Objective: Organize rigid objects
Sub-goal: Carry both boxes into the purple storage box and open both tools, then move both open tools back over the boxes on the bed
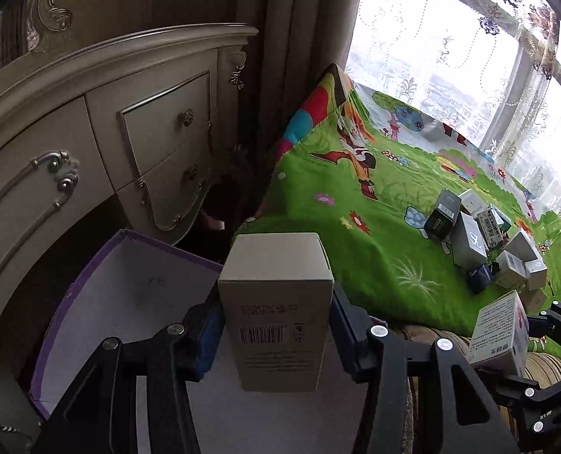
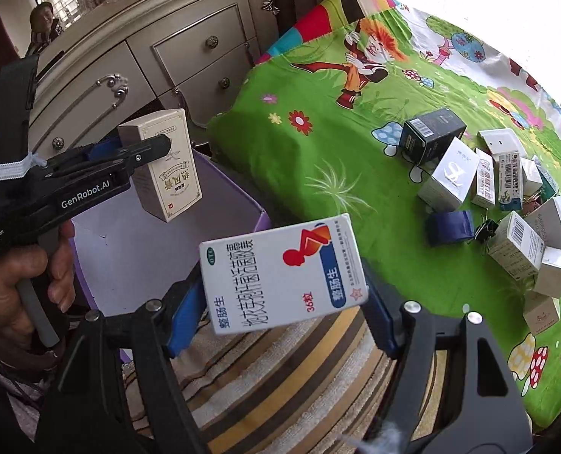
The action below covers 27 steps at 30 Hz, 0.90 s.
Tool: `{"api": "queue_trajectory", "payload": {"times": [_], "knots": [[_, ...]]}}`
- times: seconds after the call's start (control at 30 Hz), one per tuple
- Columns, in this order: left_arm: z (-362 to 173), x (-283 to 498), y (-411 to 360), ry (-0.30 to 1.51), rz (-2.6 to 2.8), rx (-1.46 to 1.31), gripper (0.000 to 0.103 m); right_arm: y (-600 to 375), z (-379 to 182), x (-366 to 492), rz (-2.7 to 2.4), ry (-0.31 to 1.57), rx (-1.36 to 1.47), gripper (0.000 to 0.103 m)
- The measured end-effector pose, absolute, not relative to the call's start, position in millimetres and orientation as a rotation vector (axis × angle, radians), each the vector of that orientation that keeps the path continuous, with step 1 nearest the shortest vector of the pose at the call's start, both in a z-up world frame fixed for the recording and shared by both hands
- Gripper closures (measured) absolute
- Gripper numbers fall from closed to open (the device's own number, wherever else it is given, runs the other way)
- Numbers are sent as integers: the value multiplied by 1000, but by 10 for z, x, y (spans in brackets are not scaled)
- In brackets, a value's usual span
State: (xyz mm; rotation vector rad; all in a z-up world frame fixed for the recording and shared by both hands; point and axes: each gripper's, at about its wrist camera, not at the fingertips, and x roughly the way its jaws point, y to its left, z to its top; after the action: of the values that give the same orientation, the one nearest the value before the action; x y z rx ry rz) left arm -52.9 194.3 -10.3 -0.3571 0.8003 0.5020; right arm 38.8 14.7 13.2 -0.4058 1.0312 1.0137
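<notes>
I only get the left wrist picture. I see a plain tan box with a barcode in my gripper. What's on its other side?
Observer: In the right wrist view the tan box has a cream front with gold writing and a frame.
Operator: Is it over the purple bin?
Observer: Yes, it hangs above the purple bin, not touching it.
Operator: What's the other gripper holding? I just see a corner.
Observer: The right gripper is shut on a white medicine box with a red figure and blue label.
Operator: Who's holding my gripper?
Observer: A bare hand grips the left gripper's handle.
</notes>
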Motion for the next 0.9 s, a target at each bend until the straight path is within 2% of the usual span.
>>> {"api": "queue_trajectory", "payload": {"times": [0.53, 0.6, 0.7, 0.9], "knots": [[-165, -658, 2053, 835, 596, -375, 49, 762, -80, 116, 1120, 1036, -514, 25], [-168, -652, 2050, 842, 609, -366, 38, 788, -107, 91, 1119, 1040, -532, 23], [-170, -640, 2047, 841, 616, -366, 29, 786, -127, 80, 1127, 1043, -533, 19], [-156, -588, 1995, 844, 598, -365, 22, 718, -118, 151, 1103, 1049, -493, 17]]}}
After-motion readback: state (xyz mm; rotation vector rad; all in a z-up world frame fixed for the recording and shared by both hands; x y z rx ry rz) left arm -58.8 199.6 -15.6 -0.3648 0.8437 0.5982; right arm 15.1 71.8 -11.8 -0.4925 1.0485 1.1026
